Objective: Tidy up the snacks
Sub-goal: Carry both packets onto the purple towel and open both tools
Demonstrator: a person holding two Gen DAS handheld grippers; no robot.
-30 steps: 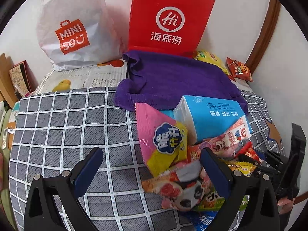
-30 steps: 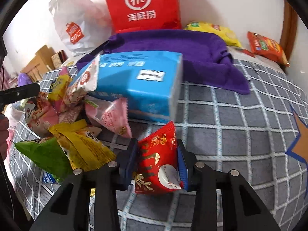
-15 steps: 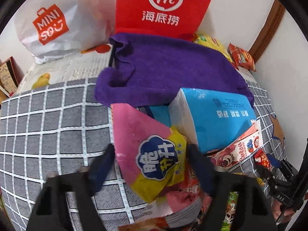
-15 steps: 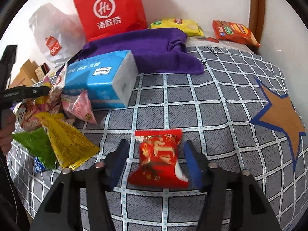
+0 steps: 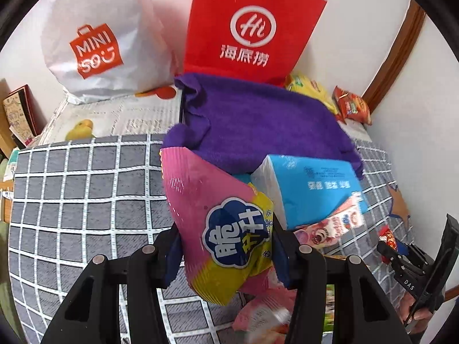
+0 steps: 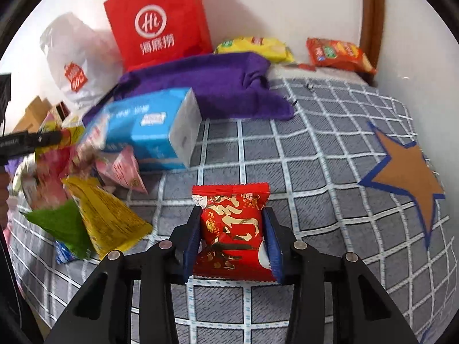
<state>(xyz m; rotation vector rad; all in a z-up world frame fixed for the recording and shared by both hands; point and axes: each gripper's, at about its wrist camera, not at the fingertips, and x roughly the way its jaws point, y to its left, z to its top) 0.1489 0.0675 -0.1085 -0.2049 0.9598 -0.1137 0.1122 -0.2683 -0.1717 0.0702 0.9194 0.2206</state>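
Two packets are in your grippers right now. Your left gripper (image 5: 226, 253) has its blue pads pressed against both sides of a pink and yellow packet (image 5: 221, 229), closed as far as the packet allows, with the packet's pink upper end sticking up and leaning left over the checked cover (image 5: 86, 195). Just right of it sits a blue tissue pack (image 5: 312, 186), partly on the purple towel (image 5: 258, 120), and a strawberry-print packet (image 5: 335, 223) leans against its lower edge. More wrappers lie below the left gripper, too blurred to tell apart. Your right gripper (image 6: 233, 240) is narrowed onto a red packet (image 6: 233, 229), both pads touching its sides, and the packet rests on the cover well clear of the heap. To its left lie a yellow packet (image 6: 106, 215) and a green packet (image 6: 60, 223), overlapping, with a pink packet (image 6: 123, 169) tucked against the tissue pack behind them. A brown star (image 6: 407, 172) is printed on the cover off to the right. Against the wall stand a red bag (image 6: 160, 20) and a white bag (image 6: 77, 57), and beside the towel's far end lie a yellow chip bag (image 6: 255, 47) and an orange chip bag (image 6: 338, 54), near each other but apart.
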